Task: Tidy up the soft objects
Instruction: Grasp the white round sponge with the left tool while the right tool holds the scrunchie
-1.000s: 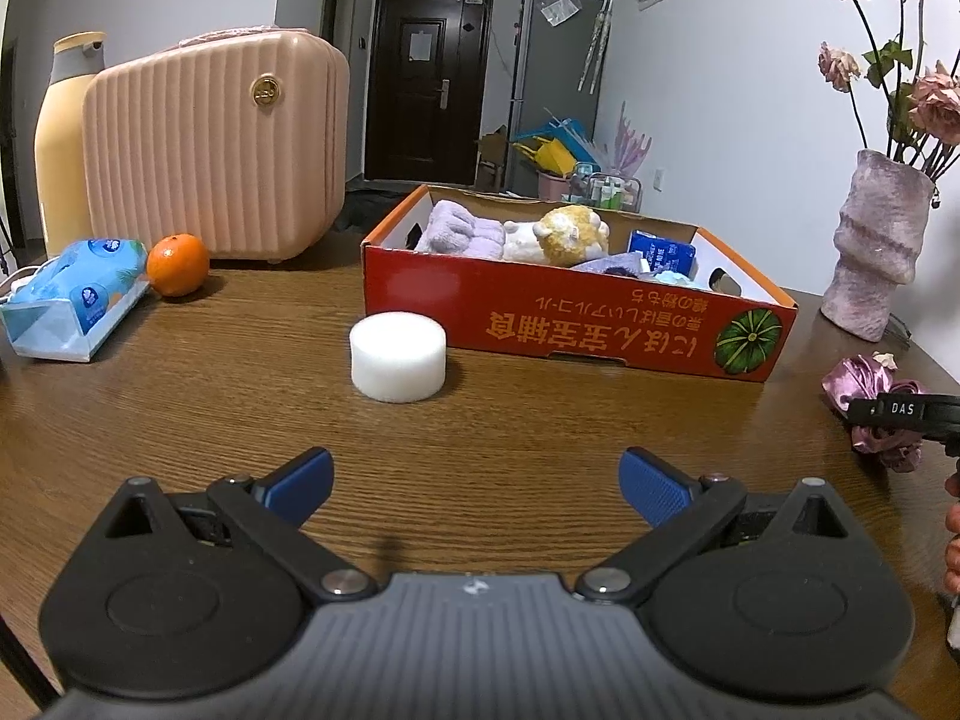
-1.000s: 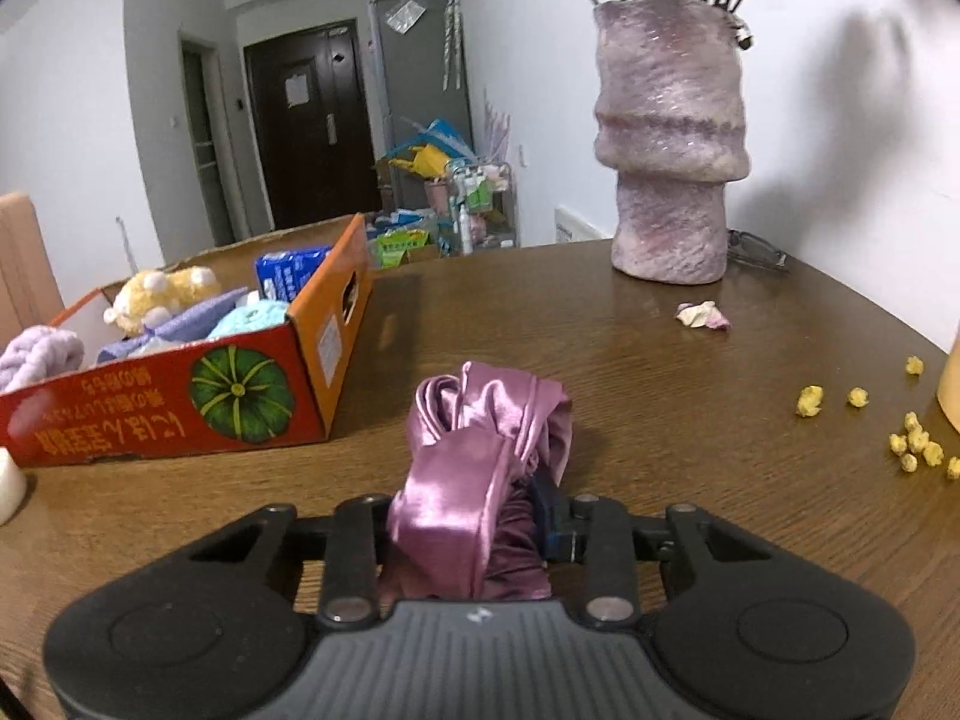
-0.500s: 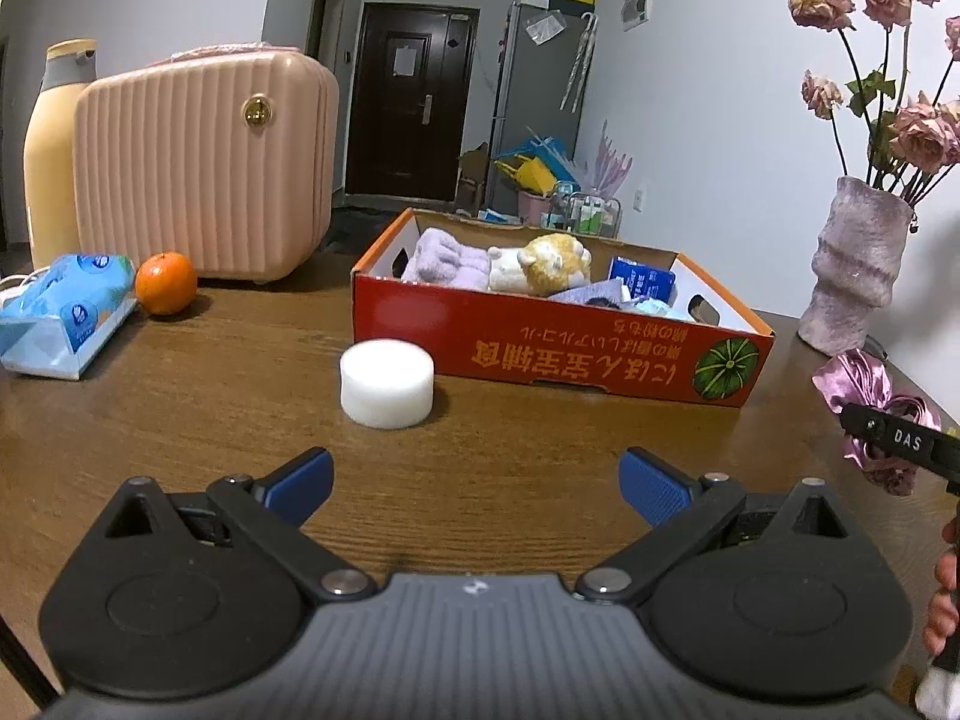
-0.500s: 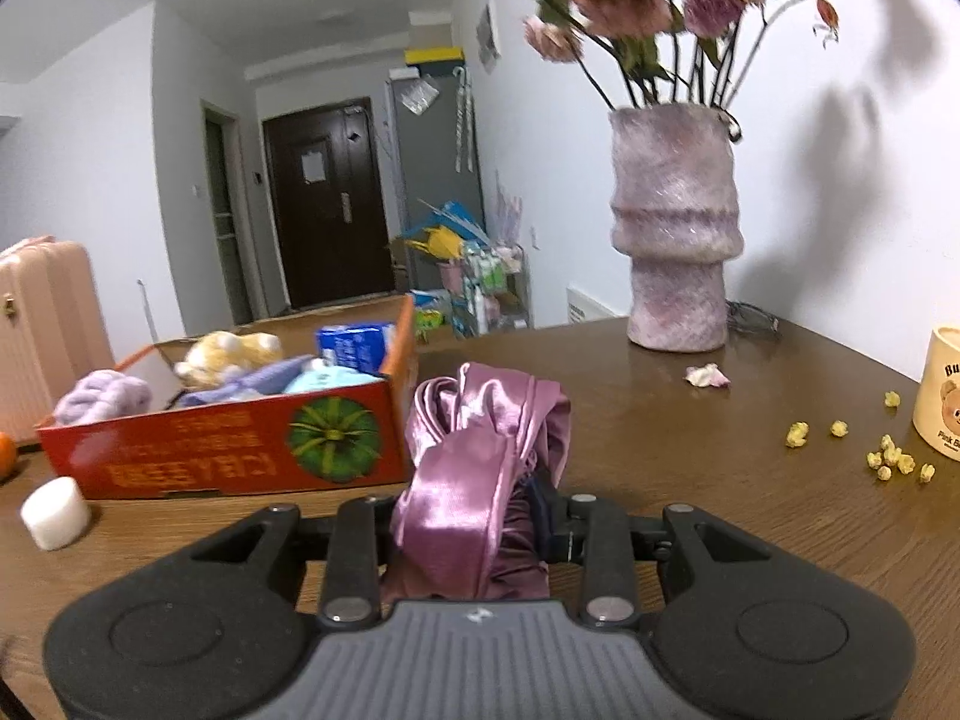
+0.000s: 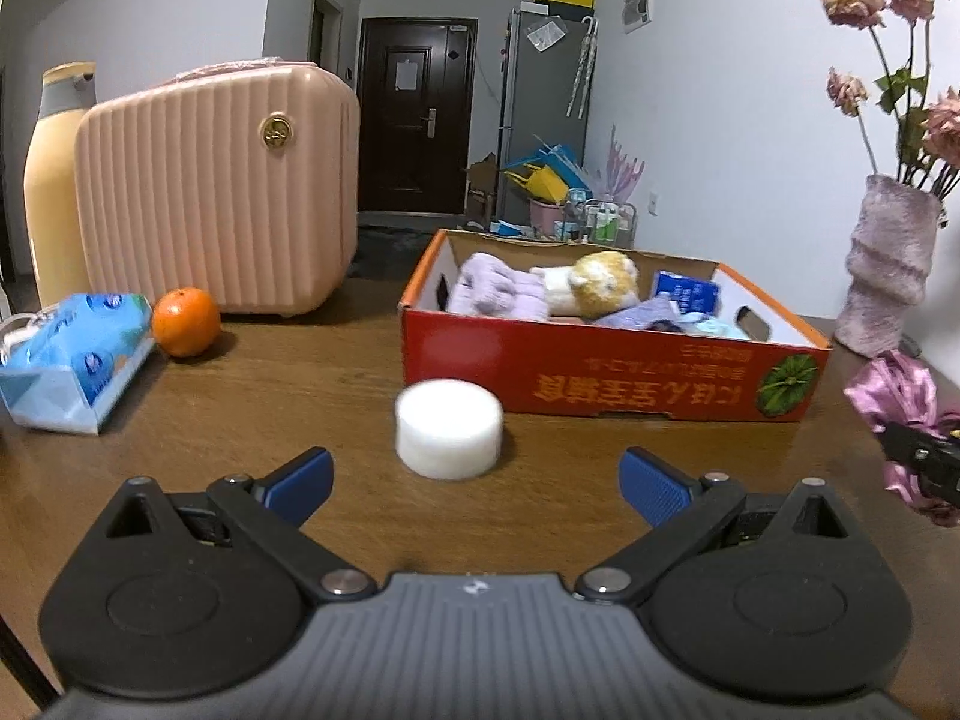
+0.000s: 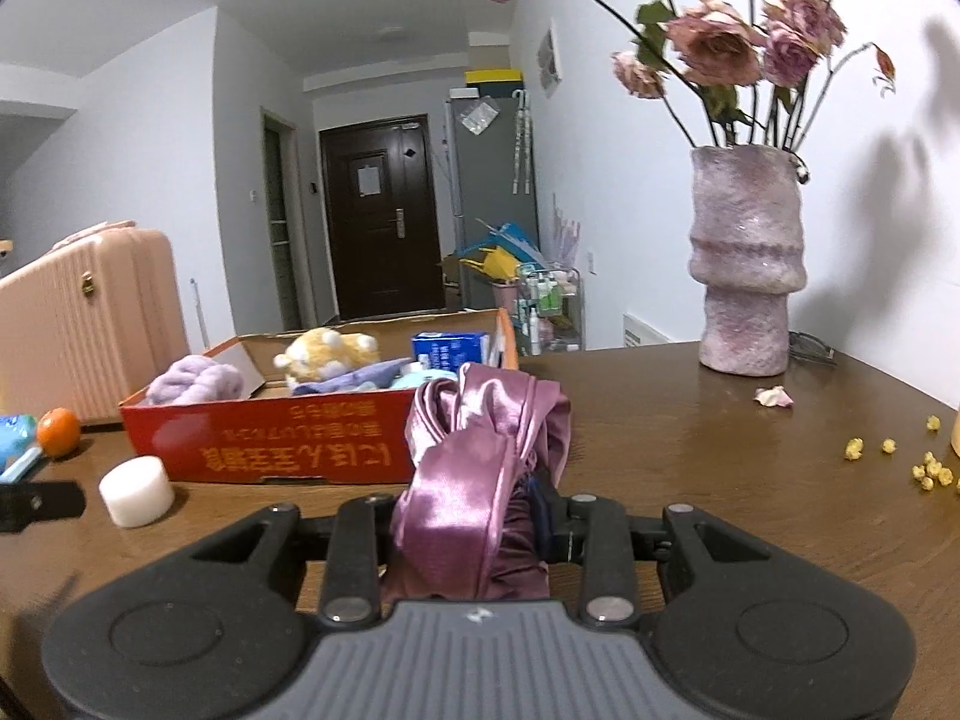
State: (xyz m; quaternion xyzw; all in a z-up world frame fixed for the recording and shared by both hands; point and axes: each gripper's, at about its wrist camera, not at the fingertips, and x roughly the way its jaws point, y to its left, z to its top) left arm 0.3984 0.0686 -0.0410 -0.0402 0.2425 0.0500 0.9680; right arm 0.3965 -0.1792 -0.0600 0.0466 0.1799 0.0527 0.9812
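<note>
White walls close off a hallway with a dark door (image 5: 418, 120) and a grey fridge (image 5: 543, 114) at the far end. Nearer, a round brown wooden surface (image 5: 288, 396) carries everything. Biggest on it is a ribbed pink case (image 5: 216, 192) standing at the left, with a tall tan bottle (image 5: 51, 180) behind its edge. Next comes the red box (image 5: 600, 372), open-topped, printed with a green pumpkin and upside-down lettering. Inside it lie a lilac knit piece (image 5: 498, 291), a yellow plush toy (image 5: 594, 288), a blue packet (image 5: 684, 291) and some pale cloths. At the right edge, near the wall, stands a mauve vase (image 6: 747, 264) holding dried roses (image 6: 714, 48).

Left claw (image 5: 477, 483) hangs low over the surface with its blue pads spread wide and nothing between them. Right claw (image 6: 465, 510) is squeezed narrow on a purple satin scrunchie (image 6: 480, 462), which bulges up between the fingers, lifted off the wood just in front of the box's right end.

A blue tissue pack (image 5: 72, 354) lies at the far left, an orange (image 5: 185, 321) just beside it. A white puck (image 5: 449, 435) sits on the wood close to the box's front wall, ahead of the left claw. Smallest are a fallen petal (image 6: 774, 397) near the vase and yellow crumbs (image 6: 927, 468) scattered by the right rim.
</note>
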